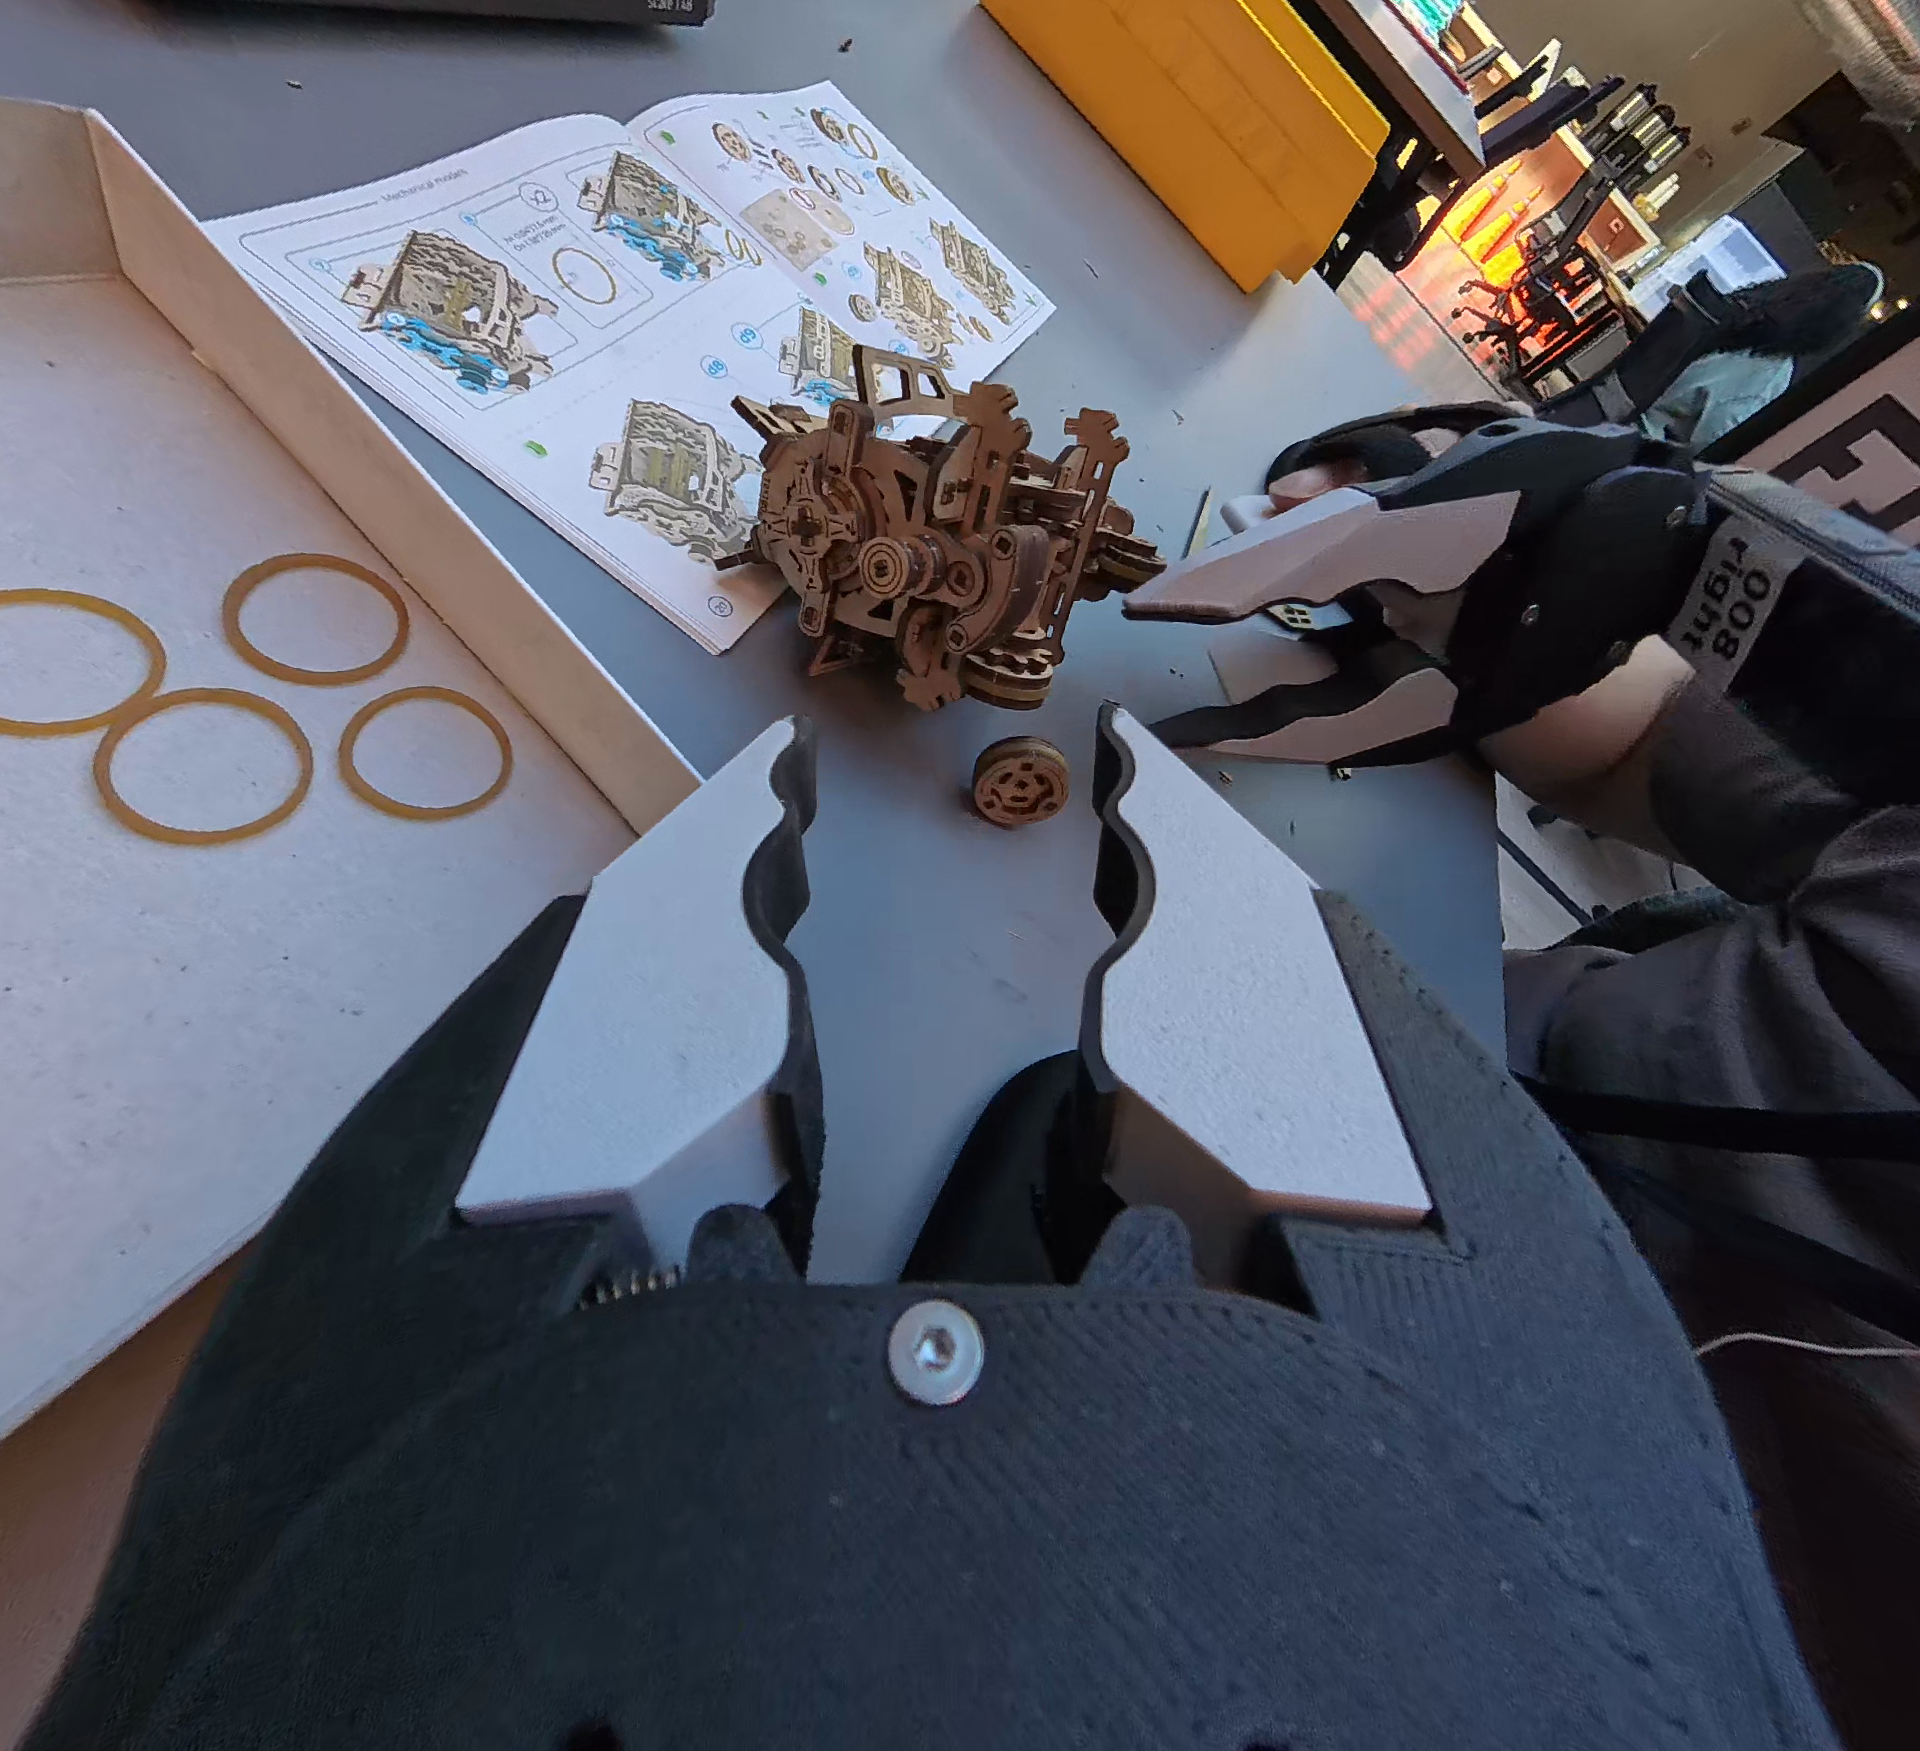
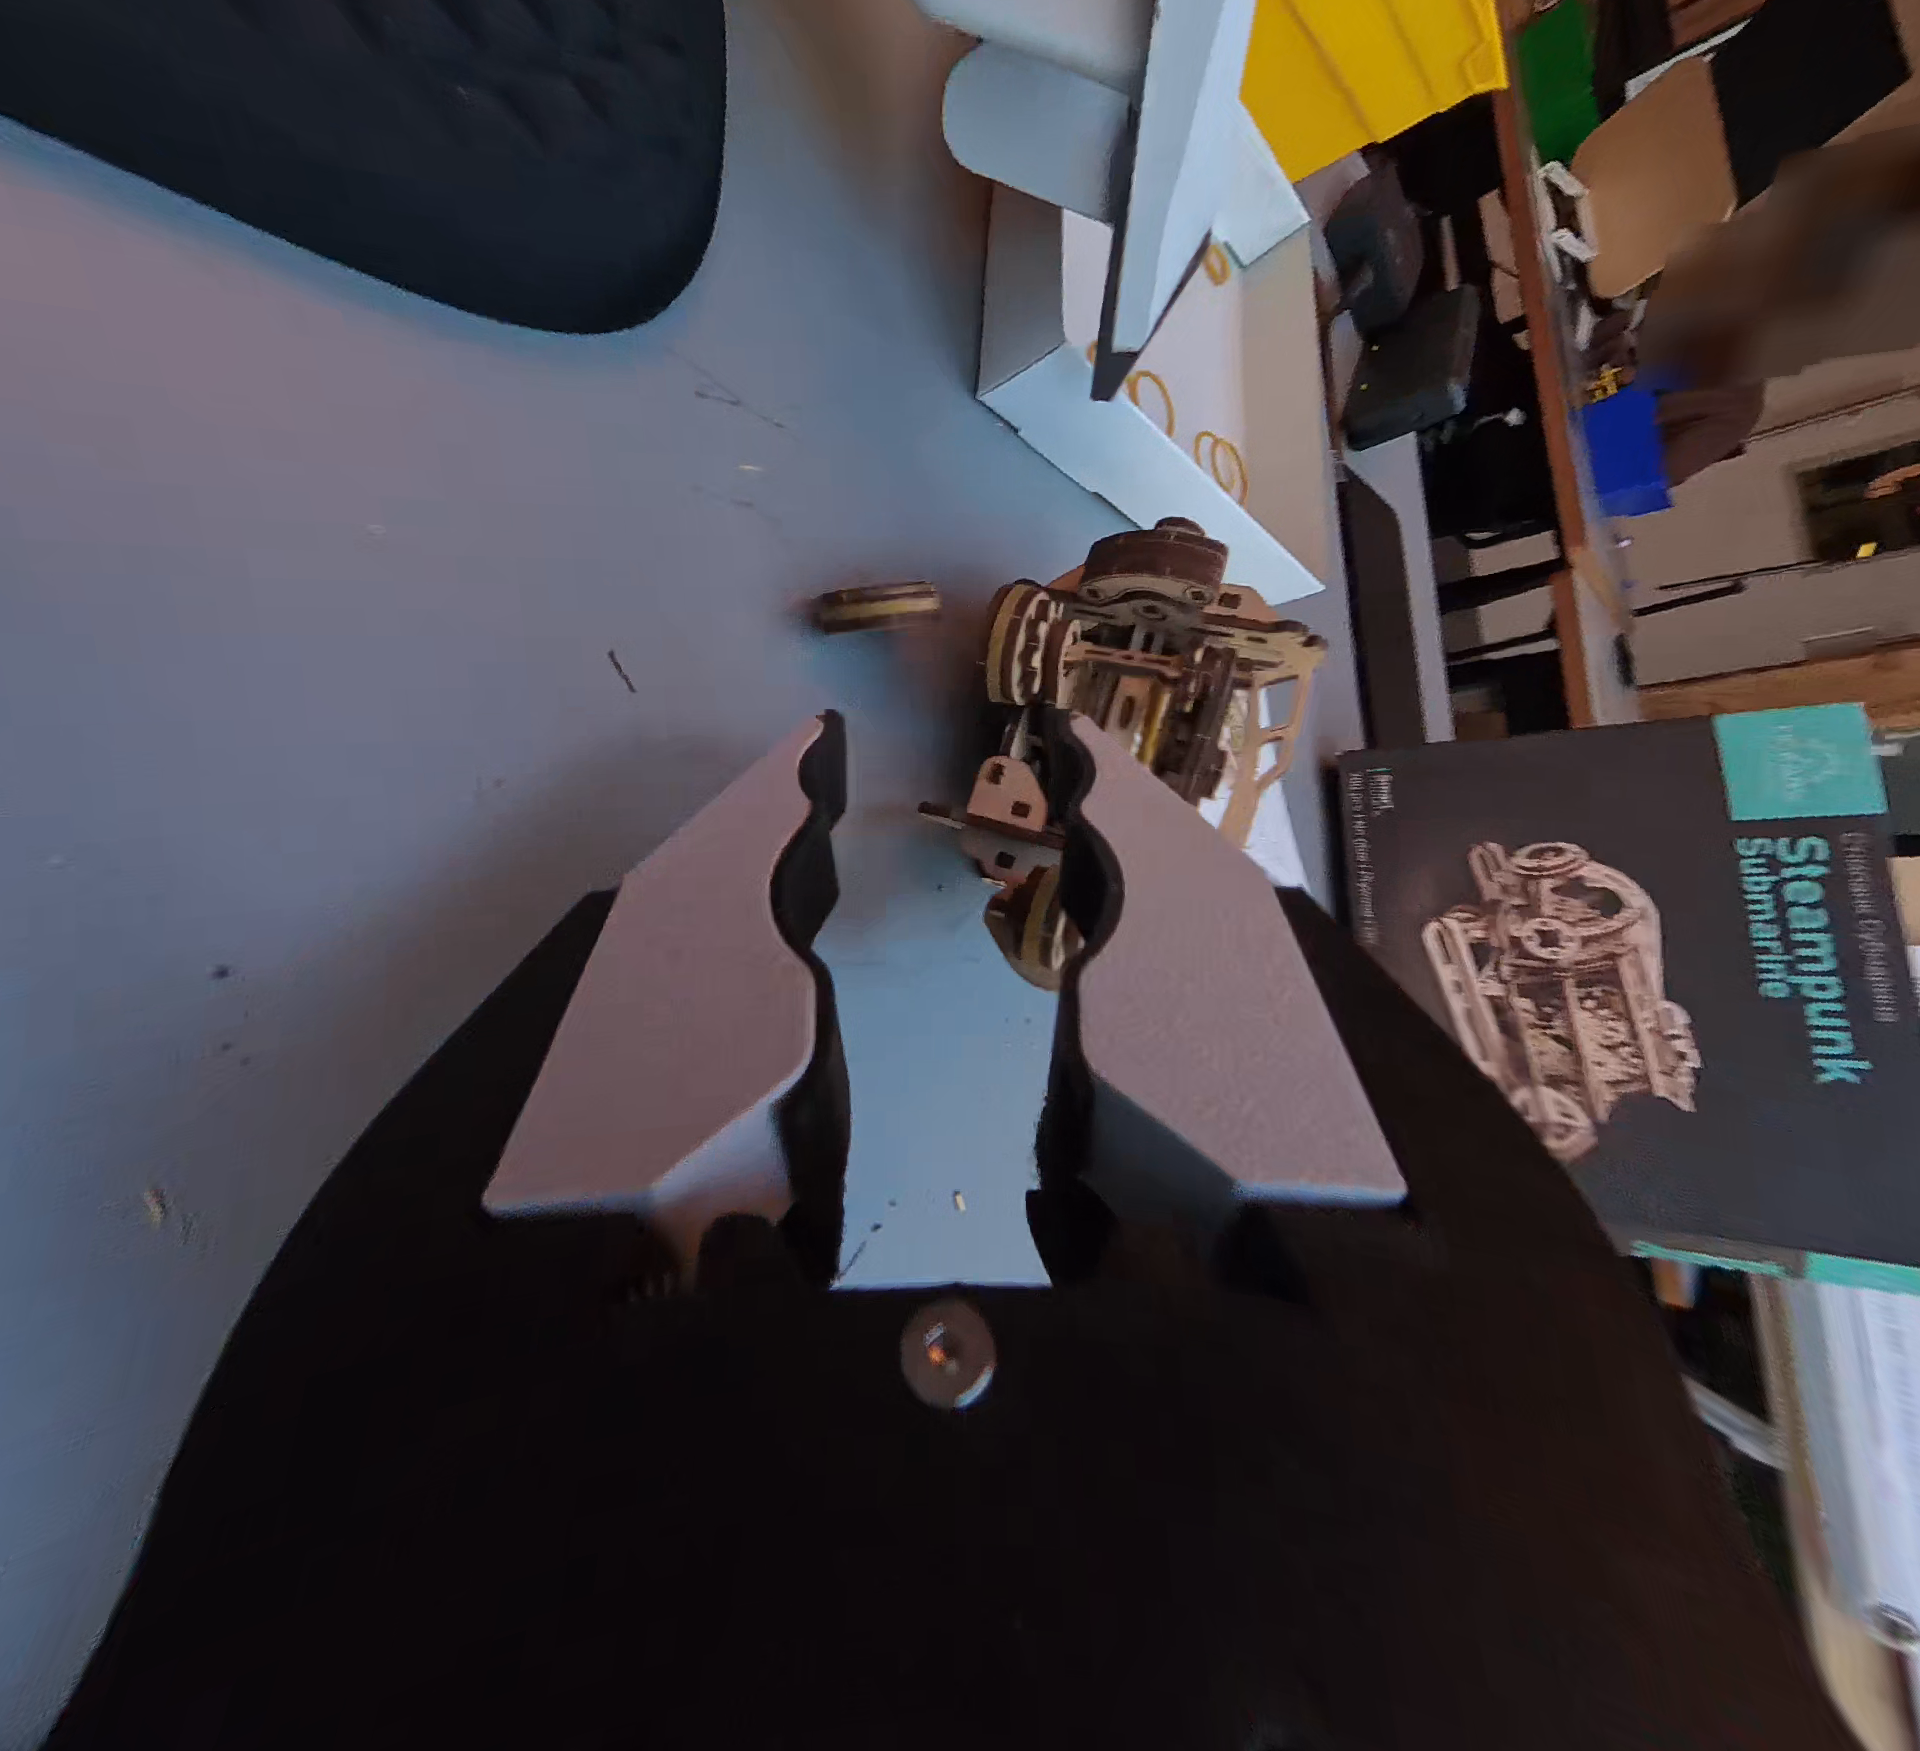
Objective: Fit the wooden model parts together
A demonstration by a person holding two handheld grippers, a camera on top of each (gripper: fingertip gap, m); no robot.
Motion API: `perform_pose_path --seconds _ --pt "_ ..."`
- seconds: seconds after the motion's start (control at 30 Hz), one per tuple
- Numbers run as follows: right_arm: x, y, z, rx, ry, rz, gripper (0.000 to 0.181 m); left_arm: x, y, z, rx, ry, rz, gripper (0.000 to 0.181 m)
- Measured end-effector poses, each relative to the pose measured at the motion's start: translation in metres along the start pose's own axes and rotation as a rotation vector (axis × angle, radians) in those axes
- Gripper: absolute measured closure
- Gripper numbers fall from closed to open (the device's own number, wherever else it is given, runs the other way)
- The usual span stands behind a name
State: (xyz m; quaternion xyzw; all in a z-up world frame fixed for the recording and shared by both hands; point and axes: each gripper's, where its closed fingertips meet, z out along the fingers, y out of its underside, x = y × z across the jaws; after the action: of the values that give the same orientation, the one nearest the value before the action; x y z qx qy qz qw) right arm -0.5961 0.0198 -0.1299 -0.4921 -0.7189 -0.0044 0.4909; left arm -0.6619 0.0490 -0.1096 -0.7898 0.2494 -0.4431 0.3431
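While both jaws gape, loose wooden wheel (image 1: 1020, 781) beside wooden model (image 1: 935, 548).

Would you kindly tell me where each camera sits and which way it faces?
Left wrist view: on the left gripper, looking along its open fingers at a loose wooden wheel and the wooden model on the grey table; a sleeved arm holds the right gripper.
Right wrist view: on the right gripper, looking across the table; its open fingers reach the model.
Shared: model, wheel, rubber bands, yellow bin.
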Motion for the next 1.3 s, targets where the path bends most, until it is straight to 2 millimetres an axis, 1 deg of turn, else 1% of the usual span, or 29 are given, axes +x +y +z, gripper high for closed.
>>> perform_pose_path --seconds 0.07,0.13,0.2,0.27,0.3,0.33,0.37,0.4,0.5,0.57,0.63,0.73,0.8,0.97,1.13,1.23,1.3 --pt "-0.004 -0.001 -0.001 0.023 -0.05 0.087 0.143 -0.003 0.001 0.0 -0.006 -0.016 0.007 0.129" --pt "0.002 -0.001 -0.002 0.049 -0.055 0.153 0.143 -0.005 0.001 0.0 -0.004 -0.031 0.027 0.13" --pt "0.015 0.001 -0.006 0.069 -0.004 0.178 0.143 -0.006 0.0 0.0 0.0 -0.045 0.052 0.13" --pt "0.034 0.002 -0.011 0.076 0.099 0.185 0.141 -0.007 -0.002 0.0 0.006 -0.063 0.075 0.13" --pt "0.041 0.002 -0.012 0.07 0.15 0.172 0.137 -0.007 -0.002 0.0 0.007 -0.07 0.081 0.13" --pt "0.044 -0.001 -0.012 0.065 0.185 0.149 0.13 -0.007 -0.002 0.0 0.007 -0.072 0.083 0.13" --pt "0.042 -0.005 -0.01 0.058 0.207 0.121 0.122 -0.006 -0.002 0.0 0.006 -0.07 0.081 0.13" --pt "0.04 -0.01 -0.007 0.047 0.229 0.088 0.119 -0.006 -0.002 0.001 0.005 -0.068 0.079 0.13" --pt "0.039 -0.016 0.005 -0.013 0.312 -0.061 0.115 -0.007 0.0 0.002 -0.001 -0.068 0.077 0.13" --pt "0.037 -0.017 0.014 -0.039 0.323 -0.072 0.116 -0.006 0.001 0.003 -0.003 -0.064 0.075 0.13" --pt "0.037 -0.011 0.02 -0.081 0.326 -0.051 0.116 -0.004 0.0 0.003 -0.003 -0.06 0.077 0.13" --pt "0.039 -0.001 0.022 -0.12 0.334 -0.006 0.123 -0.001 0.0 0.004 -0.002 -0.053 0.083 0.13" --pt "0.037 0.002 0.024 -0.138 0.339 -0.035 0.121 0.001 0.0 0.004 -0.003 -0.051 0.088 0.13" --pt "0.039 0.002 0.026 -0.151 0.376 -0.1 0.124 0.002 0.0 0.004 -0.004 -0.045 0.086 0.13" --pt "0.041 0.0 0.026 -0.161 0.381 -0.153 0.12 0.003 0.0 0.004 -0.004 -0.042 0.085 0.13" --pt "0.039 0.002 0.028 -0.158 0.371 -0.182 0.126 0.002 0.001 0.004 -0.008 -0.045 0.084 0.13" --pt "0.041 0.005 0.028 -0.172 0.376 -0.195 0.126 0.002 0.001 0.005 -0.011 -0.043 0.081 0.13"
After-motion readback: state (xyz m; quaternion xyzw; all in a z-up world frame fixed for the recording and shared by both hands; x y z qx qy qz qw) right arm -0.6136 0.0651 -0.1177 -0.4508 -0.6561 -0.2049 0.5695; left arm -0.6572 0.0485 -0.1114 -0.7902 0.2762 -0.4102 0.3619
